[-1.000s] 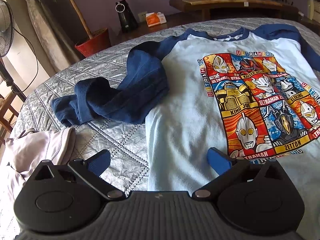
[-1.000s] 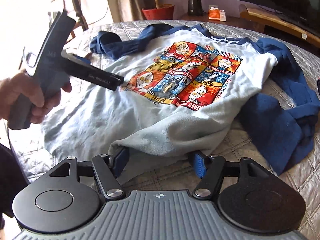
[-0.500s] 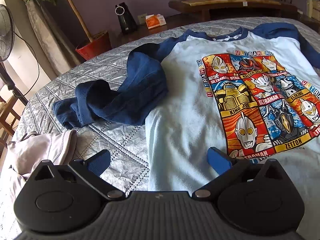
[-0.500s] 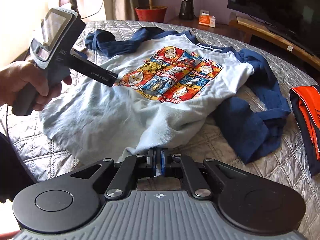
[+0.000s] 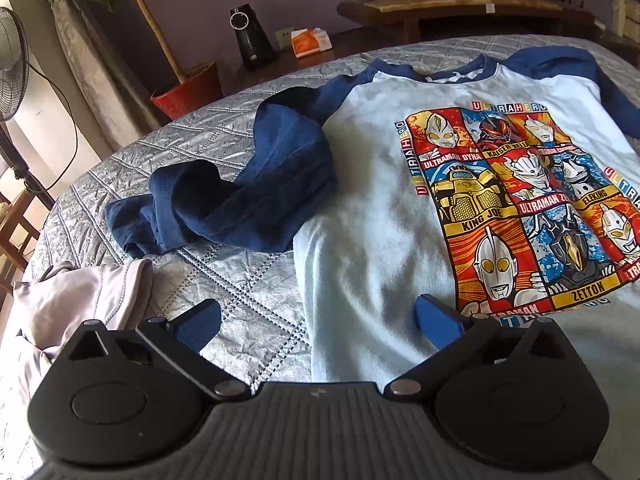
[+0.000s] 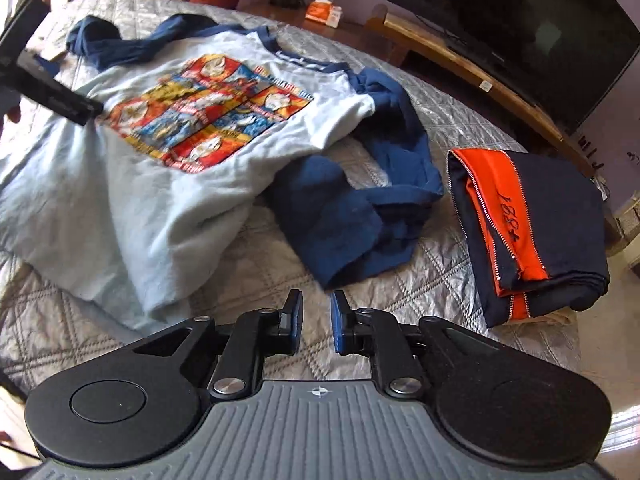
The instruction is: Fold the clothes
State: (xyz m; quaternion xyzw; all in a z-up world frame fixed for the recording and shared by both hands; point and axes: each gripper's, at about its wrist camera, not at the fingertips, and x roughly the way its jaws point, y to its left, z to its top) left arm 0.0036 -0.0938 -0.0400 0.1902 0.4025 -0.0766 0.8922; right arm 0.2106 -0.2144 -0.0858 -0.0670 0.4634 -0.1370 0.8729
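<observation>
Silver quilted bedspread (image 5: 224, 280) fills the left wrist view, with a pale blue shirt (image 5: 380, 240) spread flat across it, cartoon print (image 5: 520, 216) facing up. Its dark blue sleeve (image 5: 248, 200) lies bunched on the quilt to the left of the body. The left gripper (image 5: 318, 320) hangs over the shirt's left edge with its jaws spread wide and nothing between them; one blue pad is above the quilt, the other above the pale cloth. A crumpled pale pink garment (image 5: 80, 304) sits at the lower left. Beyond the bed stand a red plant pot (image 5: 188, 88), a fan (image 5: 12, 64) and a dark speaker (image 5: 250, 38).

From the right wrist view, the same shirt (image 6: 160, 184) lies across the left half of the bed, its hem corner heaped just left of the right gripper (image 6: 317, 312). That gripper's jaws stand a little apart and are opening, with only bare bedspread (image 6: 260, 272) showing between the pads; the cloth is free of them. The shirt's other dark blue sleeve (image 6: 360, 208) is rumpled just ahead. A folded navy and orange jacket (image 6: 532, 228) rests at the right, apart from the shirt. The left gripper (image 6: 86, 114) points down over the shirt's far side. A television (image 6: 520, 20) stands behind the bed.
</observation>
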